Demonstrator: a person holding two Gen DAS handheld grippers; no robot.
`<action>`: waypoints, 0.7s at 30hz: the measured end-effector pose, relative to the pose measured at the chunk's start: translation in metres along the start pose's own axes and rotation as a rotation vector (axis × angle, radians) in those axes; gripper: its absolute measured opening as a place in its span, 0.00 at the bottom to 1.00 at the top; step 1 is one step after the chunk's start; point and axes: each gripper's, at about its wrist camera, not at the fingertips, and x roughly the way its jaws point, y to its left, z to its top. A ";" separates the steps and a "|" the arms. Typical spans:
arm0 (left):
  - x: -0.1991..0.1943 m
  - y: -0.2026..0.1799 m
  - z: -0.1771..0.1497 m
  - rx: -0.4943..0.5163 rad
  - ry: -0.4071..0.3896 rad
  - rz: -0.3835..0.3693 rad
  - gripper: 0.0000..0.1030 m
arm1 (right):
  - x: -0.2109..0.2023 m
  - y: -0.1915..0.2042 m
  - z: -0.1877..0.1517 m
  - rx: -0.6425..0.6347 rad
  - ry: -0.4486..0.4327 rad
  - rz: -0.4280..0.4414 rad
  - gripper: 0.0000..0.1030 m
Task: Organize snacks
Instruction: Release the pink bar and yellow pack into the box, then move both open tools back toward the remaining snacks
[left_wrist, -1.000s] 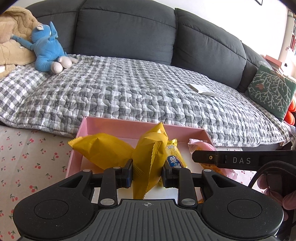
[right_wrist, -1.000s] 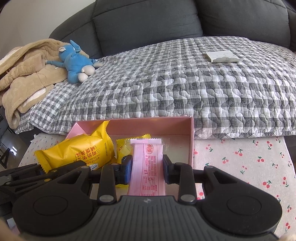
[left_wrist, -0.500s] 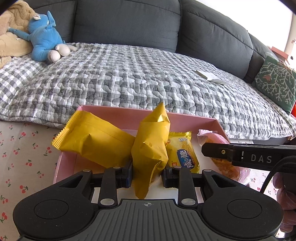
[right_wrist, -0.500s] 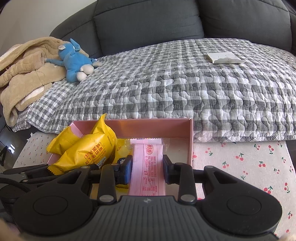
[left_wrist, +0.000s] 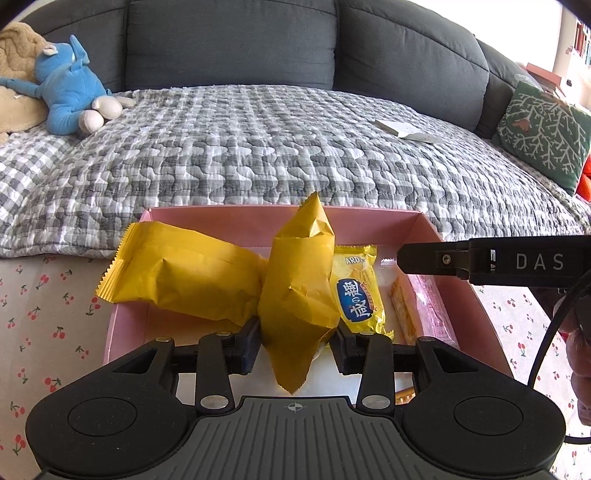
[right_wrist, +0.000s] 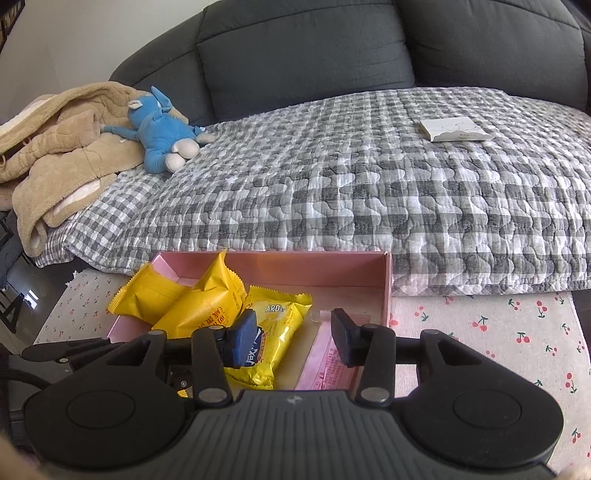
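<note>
A pink box (left_wrist: 280, 216) (right_wrist: 314, 264) sits on the cherry-print cloth in front of the sofa. My left gripper (left_wrist: 295, 345) is shut on a plain yellow packet (left_wrist: 299, 295), held upright over the box. A second yellow packet (left_wrist: 177, 280) leans against the box's left wall. A small yellow packet with blue print (left_wrist: 358, 291) (right_wrist: 273, 332) lies in the middle. My right gripper (right_wrist: 293, 341) is open above the box, and the pink snack bar (right_wrist: 328, 363) lies free below it by the right wall. The right gripper's finger (left_wrist: 480, 264) crosses the left wrist view.
A grey checked quilt (right_wrist: 351, 184) covers the dark sofa behind the box. A blue plush toy (right_wrist: 162, 134) and a beige blanket (right_wrist: 55, 147) lie at its left. A white paper pack (right_wrist: 456, 129) lies on the quilt. A green cushion (left_wrist: 543, 133) is at the right.
My right gripper has opened and let go of the pink snack bar, which now lies in the box. My left gripper has lowered its yellow packet closer into the box.
</note>
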 end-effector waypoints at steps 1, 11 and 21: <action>-0.002 -0.001 0.000 0.007 -0.003 -0.004 0.45 | -0.002 0.000 0.000 -0.002 -0.003 0.003 0.43; -0.021 -0.009 -0.004 0.060 -0.017 0.003 0.74 | -0.021 -0.006 0.000 -0.011 -0.028 -0.004 0.71; -0.047 -0.020 -0.010 0.072 -0.040 0.009 0.92 | -0.054 -0.020 -0.009 -0.034 -0.056 -0.005 0.92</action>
